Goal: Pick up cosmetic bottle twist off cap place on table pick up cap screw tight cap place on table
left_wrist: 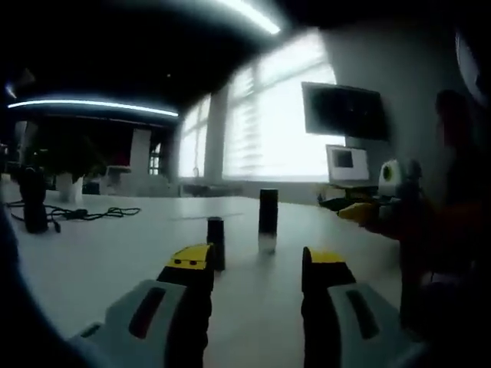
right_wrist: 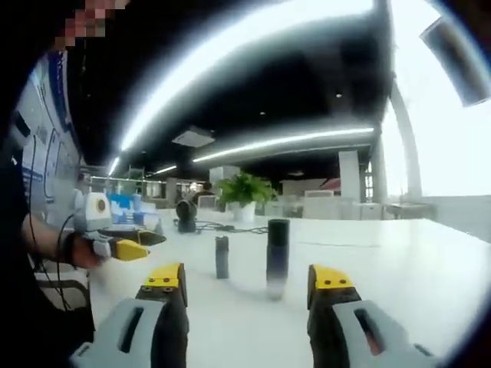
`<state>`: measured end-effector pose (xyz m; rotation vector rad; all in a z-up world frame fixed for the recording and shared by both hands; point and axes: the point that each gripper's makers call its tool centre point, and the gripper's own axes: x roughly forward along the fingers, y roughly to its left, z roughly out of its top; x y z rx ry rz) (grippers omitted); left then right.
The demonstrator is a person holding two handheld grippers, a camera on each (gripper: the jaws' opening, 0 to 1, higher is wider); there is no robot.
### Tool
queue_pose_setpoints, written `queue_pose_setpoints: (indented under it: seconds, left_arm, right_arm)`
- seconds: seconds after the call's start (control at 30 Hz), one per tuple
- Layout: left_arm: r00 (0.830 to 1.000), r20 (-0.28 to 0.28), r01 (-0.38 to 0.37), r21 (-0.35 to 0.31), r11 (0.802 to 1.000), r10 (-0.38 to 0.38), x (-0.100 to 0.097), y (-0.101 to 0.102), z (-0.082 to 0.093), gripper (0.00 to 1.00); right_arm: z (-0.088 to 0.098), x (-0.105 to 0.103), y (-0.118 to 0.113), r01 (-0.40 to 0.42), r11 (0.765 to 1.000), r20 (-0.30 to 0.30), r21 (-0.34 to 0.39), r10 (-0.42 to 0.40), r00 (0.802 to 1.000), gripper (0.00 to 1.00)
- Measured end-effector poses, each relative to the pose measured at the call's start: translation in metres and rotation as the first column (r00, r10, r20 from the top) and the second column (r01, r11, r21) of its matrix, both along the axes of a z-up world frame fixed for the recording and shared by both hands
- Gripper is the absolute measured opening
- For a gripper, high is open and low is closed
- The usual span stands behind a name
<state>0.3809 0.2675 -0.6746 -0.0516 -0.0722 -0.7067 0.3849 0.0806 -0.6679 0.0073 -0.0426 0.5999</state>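
A tall dark cosmetic bottle [left_wrist: 268, 218] [right_wrist: 277, 257] stands upright on the white table [left_wrist: 100, 261] [right_wrist: 414, 268]. Beside it stands a shorter dark cylinder [left_wrist: 215, 241] [right_wrist: 222, 257], which looks like the cap; the two are apart. My left gripper [left_wrist: 257, 264] is open and empty, low over the table a short way before both. My right gripper [right_wrist: 247, 280] is open and empty too, facing the same pair from the other side. Each gripper also shows across the table in the other's view: the right one [left_wrist: 368, 211] and the left one [right_wrist: 123, 247], held by a hand.
A black cable [left_wrist: 84, 213] and a dark stand [left_wrist: 34, 203] lie at the far left of the table. A wall screen [left_wrist: 345, 111] and a small monitor [left_wrist: 347, 165] are behind. A potted plant [right_wrist: 244, 192] and a dark round device [right_wrist: 186, 215] sit at the far edge.
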Motion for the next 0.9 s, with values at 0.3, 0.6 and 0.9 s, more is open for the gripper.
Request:
queue_pose_setpoints:
  seconds: [0.3,0.6,0.9]
  left_arm:
    - [1.000,-0.006,-0.025,0.022,0.999,0.025,-0.008,0.007,-0.011,0.38]
    - [1.000,0.020,-0.022,0.039,0.999,0.021,-0.011,0.007,-0.012,0.39]
    - [0.999,0.032,-0.011,0.060,0.998,0.009,-0.013,0.004,-0.013,0.40]
  right_arm:
    - [-0.018,-0.008,0.018,-0.056,0.998,-0.027,-0.011,0.056,0.998,0.67]
    - [-0.026,-0.005,0.018,-0.063,0.998,-0.048,-0.008,0.062,0.997,0.67]
    - [-0.031,-0.007,0.018,-0.047,0.998,-0.048,-0.038,0.045,0.998,0.68]
